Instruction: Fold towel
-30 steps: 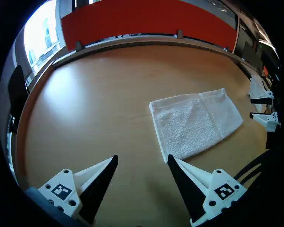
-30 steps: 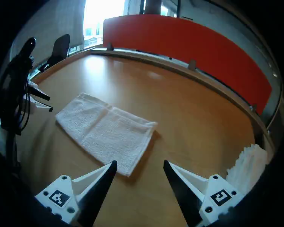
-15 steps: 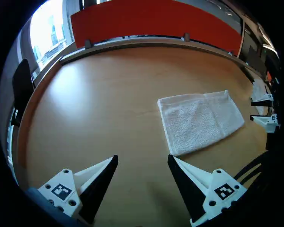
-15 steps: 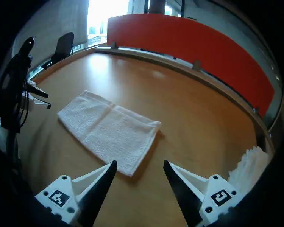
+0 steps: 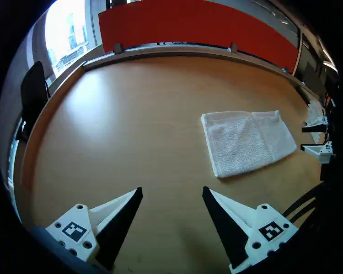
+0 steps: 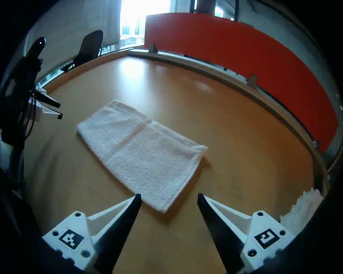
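Observation:
A white folded towel (image 5: 249, 140) lies flat on the wooden table (image 5: 135, 123), up and to the right of my left gripper (image 5: 171, 196), which is open and holds nothing. In the right gripper view the same towel (image 6: 142, 150) lies just beyond my right gripper (image 6: 168, 201), also open and empty, with the towel's near corner close to the gap between its fingers. The right gripper (image 5: 318, 136) appears at the far right edge of the left gripper view, and the left gripper (image 6: 45, 106) at the left edge of the right gripper view.
An orange divider panel (image 5: 194, 23) runs along the table's far edge. A black chair (image 5: 32, 98) stands at the left side by the windows. Another white cloth (image 6: 302, 211) lies at the table's right edge in the right gripper view.
Both grippers have shifted, the left one drawing away from the towel. The towel now sits farther right in each view. Both grippers stay open and the towel lies unmoved.

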Motion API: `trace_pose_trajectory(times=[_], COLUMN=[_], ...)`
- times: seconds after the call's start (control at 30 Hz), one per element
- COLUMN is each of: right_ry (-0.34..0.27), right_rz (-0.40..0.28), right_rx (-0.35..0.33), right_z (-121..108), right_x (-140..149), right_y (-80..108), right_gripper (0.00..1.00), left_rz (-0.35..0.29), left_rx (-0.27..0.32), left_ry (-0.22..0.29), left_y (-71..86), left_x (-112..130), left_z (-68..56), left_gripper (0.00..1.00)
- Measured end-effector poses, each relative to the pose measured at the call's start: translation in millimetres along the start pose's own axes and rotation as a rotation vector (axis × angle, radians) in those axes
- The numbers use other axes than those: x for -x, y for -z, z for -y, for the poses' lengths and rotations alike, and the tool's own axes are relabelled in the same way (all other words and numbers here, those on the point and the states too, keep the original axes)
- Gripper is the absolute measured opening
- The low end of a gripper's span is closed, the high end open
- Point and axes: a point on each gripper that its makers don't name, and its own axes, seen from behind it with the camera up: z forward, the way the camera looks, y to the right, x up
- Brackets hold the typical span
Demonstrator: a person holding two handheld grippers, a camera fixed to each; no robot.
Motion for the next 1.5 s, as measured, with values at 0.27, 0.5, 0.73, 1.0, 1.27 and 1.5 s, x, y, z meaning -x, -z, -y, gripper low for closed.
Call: trace_pose_trajectory(times=[0.27,0.5,0.73,1.0,1.27,1.5], right_ry=[0.056,0.104,0.107,0.089,0.072,0.069], right_rz=[0.047,0.086,0.108,0.128,0.142,0.142], right_rx=[-0.055,-0.095,-0.111,-0.130,-0.154,-0.163], right_z=[5.3,6.6,5.8,2.4,3.2,4.4], right_x=[11.9,20.8,24.8,29.7,31.0,29.6], right_y=[-6.0,-9.2,-10.3,-13.3,-14.6,-18.8], right_gripper=[0.95,0.94,0.90,0.64,0.44,0.23], left_rz=[0.002,0.007,0.008,0.007,0.008,0.008], left_rx=[-0.001,0.002,-0.002,0.005,0.005,0.007], left_ry=[0.006,0.014,0.014,0.013,0.015,0.009], left_y=[6.6,9.5,10.7,12.2,11.1,10.0], left_x=[7.2,13.0,14.9,14.6,14.4,13.1], left_z=[2.3,3.7,6.4,5.4,6.6,6.8], left_gripper=[0.98,0.98,0.98,0.98,0.98,0.98])
